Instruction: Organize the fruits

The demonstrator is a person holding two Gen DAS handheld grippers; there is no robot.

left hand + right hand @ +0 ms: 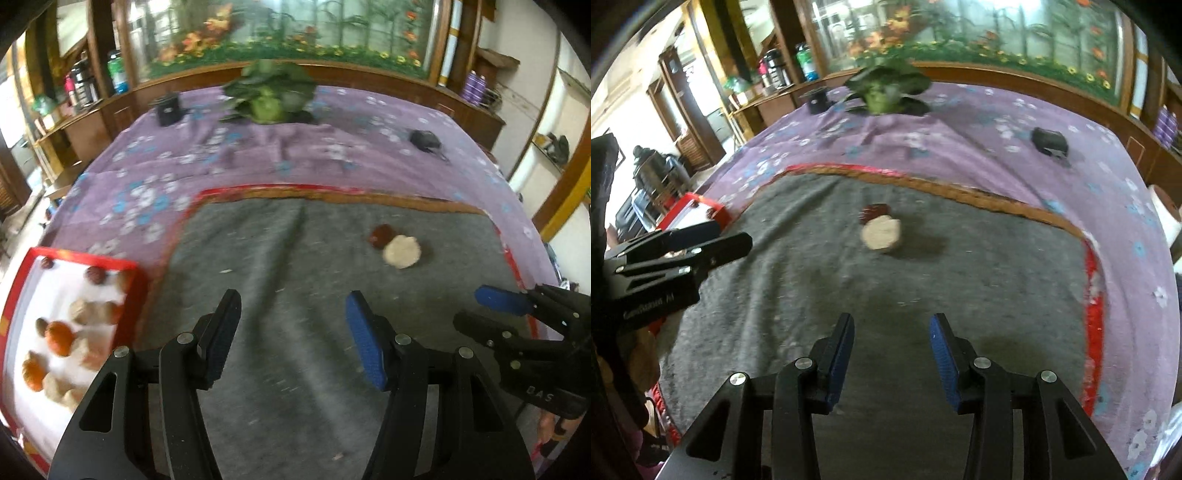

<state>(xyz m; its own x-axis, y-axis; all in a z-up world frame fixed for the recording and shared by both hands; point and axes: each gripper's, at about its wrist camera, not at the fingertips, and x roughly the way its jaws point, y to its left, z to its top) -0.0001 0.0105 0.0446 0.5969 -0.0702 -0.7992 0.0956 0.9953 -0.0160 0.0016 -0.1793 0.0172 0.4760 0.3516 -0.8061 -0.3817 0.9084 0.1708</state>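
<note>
Left gripper (291, 343): held wide apart above the grey mat (280, 266), nothing gripped between the blue pads.
Right gripper (892, 356): also spread and unloaded, poised low over the same mat near its front edge.
Pale fruit (881, 234): found far ahead of the right gripper, slightly left of its centre line, resting on the mat.
Dark red fruit (873, 211): tucked just behind the pale one, touching it.
Same pair, left view: seen ahead and to the right of the left gripper, well apart from it.
Red tray (22, 291): placed at the near left, already loaded with orange, pale and dark red fruits.
Background: a leafy cabbage (266, 98) is set at the far end of the purple cloth (240, 155).
</note>
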